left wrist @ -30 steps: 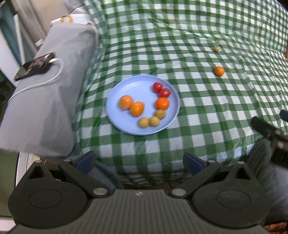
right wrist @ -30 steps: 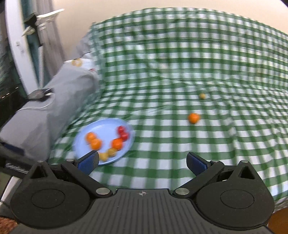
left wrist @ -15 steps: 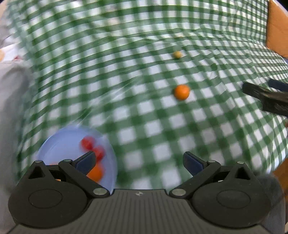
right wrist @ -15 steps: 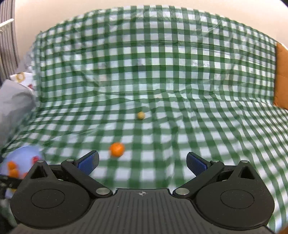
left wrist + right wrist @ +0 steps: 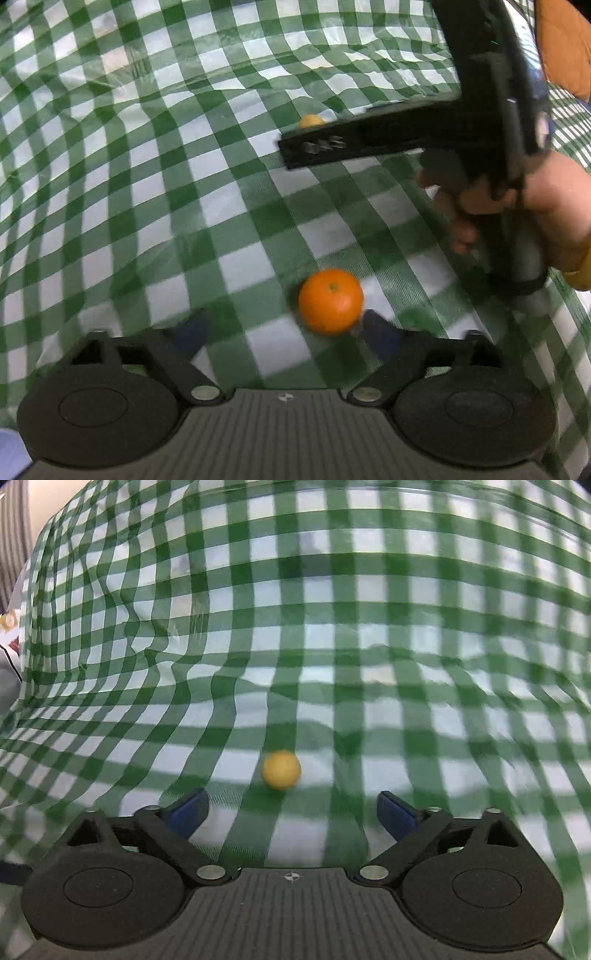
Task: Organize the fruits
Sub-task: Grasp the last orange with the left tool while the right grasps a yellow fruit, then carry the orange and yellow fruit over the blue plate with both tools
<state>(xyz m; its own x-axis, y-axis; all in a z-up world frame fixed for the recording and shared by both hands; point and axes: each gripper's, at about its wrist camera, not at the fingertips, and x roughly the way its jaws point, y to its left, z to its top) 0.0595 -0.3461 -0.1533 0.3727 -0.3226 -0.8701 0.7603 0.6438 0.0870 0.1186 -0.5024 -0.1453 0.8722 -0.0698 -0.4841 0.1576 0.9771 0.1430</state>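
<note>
A small orange (image 5: 331, 301) lies on the green-and-white checked cloth (image 5: 155, 177), just ahead of my open left gripper (image 5: 284, 332) and close to its right fingertip. A small yellow fruit (image 5: 281, 769) lies on the cloth just ahead of my open right gripper (image 5: 293, 810), between the lines of its fingers. In the left wrist view the yellow fruit (image 5: 311, 120) peeks out behind the right gripper's body (image 5: 406, 138), held by a hand (image 5: 546, 210). The blue plate shows only as a sliver (image 5: 9, 448) at the bottom left.
The cloth (image 5: 332, 627) is wrinkled and rises toward the back. An orange-brown cushion or board (image 5: 561, 40) stands at the far right. A grey covered object (image 5: 7, 679) shows at the left edge of the right wrist view.
Both grippers have moved forward and down from the plate toward the loose fruits. The orange now sits right at the left fingertips, the yellow fruit right before the right ones. The plate has left view.
</note>
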